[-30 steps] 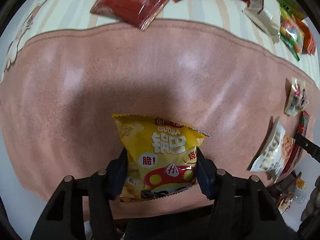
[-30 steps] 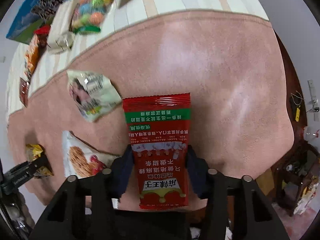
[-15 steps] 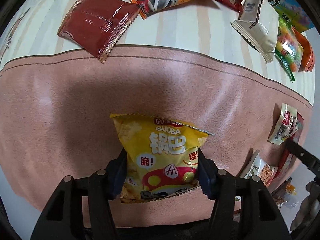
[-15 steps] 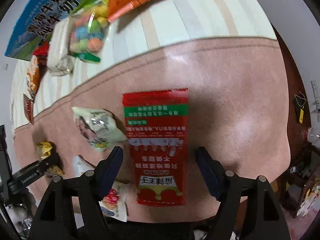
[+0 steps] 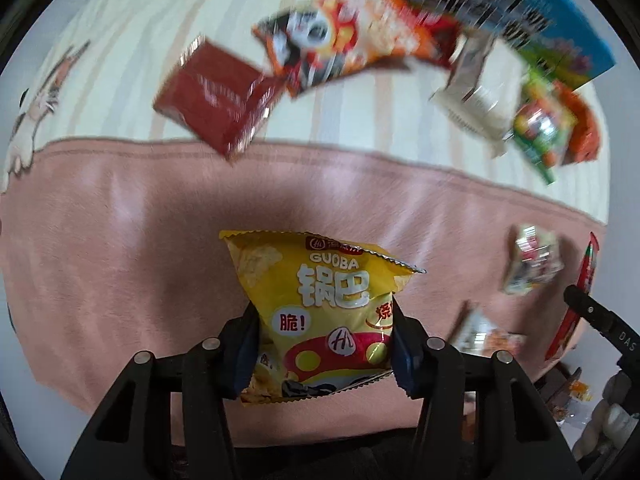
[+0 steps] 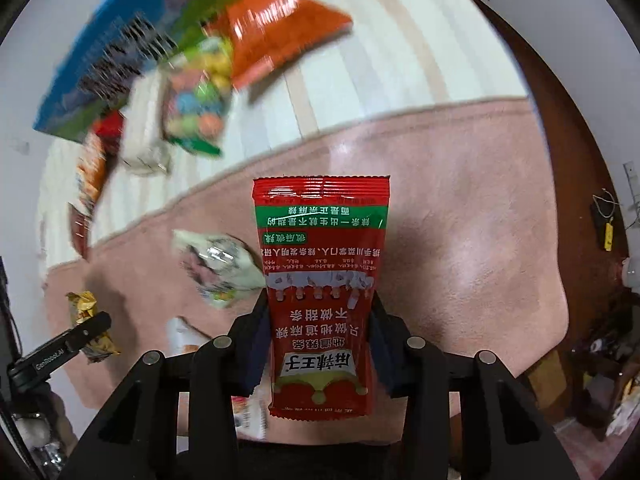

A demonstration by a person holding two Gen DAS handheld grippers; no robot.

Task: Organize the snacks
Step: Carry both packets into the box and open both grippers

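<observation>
Left wrist view: the left gripper (image 5: 322,344) is clamped on the lower half of a yellow bag (image 5: 320,312), held over the pink blanket (image 5: 120,248). Right wrist view: the right gripper (image 6: 318,340) pinches a red pouch (image 6: 321,292) by its sides, print upside down, also over the blanket.

Beyond the blanket's far edge, on the striped sheet (image 5: 120,60), lies the snack pile (image 5: 352,40): a dark red packet (image 5: 216,100), an orange bag, a white packet and a blue box (image 5: 540,20). A crumpled pale packet (image 6: 218,268) rests on the blanket just beside the pouch.

Risks, as I judge them: both views are smeared, which suggests fast motion, and the slick foil could slide out of either pinch. The yellow bag is puffed with air, so squeezing harder may pop it or crush the chips. A drop onto the crowded pile could scatter or bury what lies there.
</observation>
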